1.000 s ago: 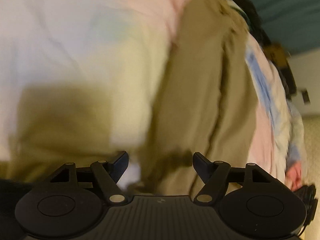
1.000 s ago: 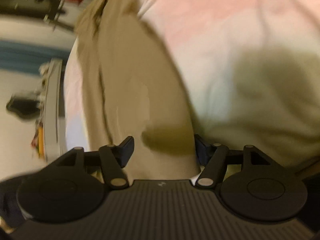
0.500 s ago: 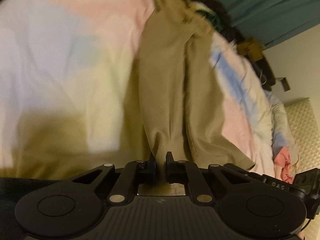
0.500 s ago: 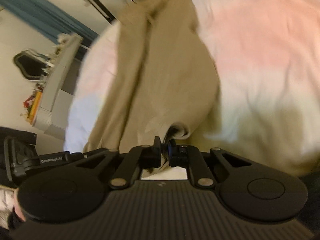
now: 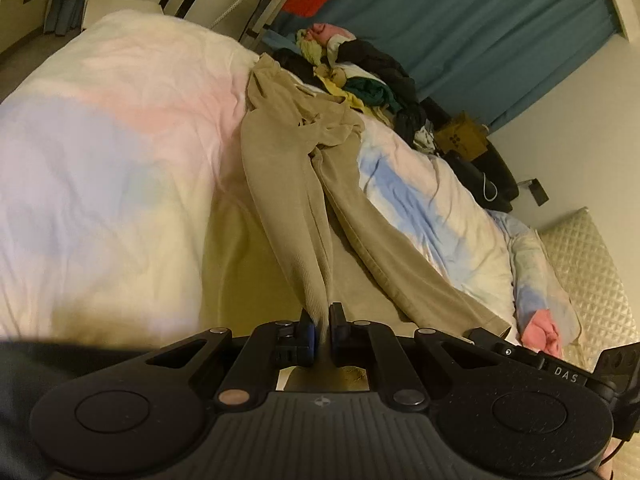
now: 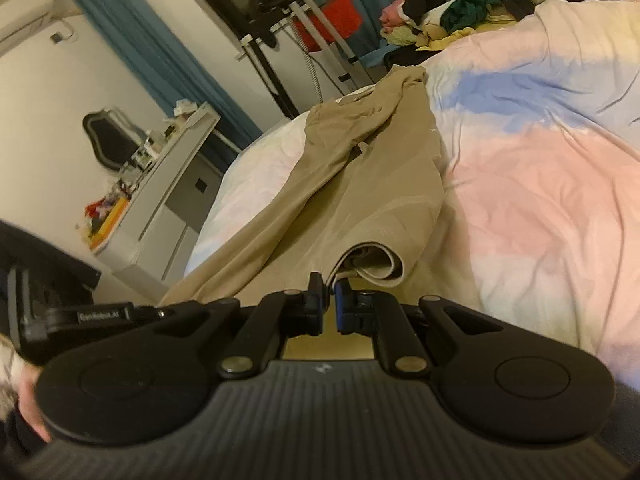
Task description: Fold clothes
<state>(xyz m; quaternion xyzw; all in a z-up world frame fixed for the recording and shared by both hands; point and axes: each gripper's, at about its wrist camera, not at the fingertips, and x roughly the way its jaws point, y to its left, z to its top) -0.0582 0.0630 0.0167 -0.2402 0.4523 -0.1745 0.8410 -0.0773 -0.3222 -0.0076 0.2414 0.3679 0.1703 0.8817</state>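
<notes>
1. The bed (image 5: pixel 100 168), under a pastel pink, blue and cream cover, fills the space ahead of both tongs and carries everything else.
2. The khaki trousers (image 5: pixel 280 184) lie stretched on that cover. Their long axis runs straight away from the tongs, with the crumpled waist end farthest off and both leg ends nearest.
3. A heap of mixed clothes (image 5: pixel 360 68) sits beyond the far end of the trousers, in front of a blue curtain (image 5: pixel 480 20).
4. The left tongs (image 5: pixel 323 330) are pinched narrow on one leg end, which rises taut from the cover into the fingers. The other leg lies flat to their right, running toward the right tongs' black body at the frame edge.
5. The right tongs (image 6: pixel 329 294) are likewise closed narrow, gripping the hem of the second leg (image 6: pixel 372 264), which curls into a loop just beyond the fingertips. The garment spreads ahead and slightly left of them.
</notes>
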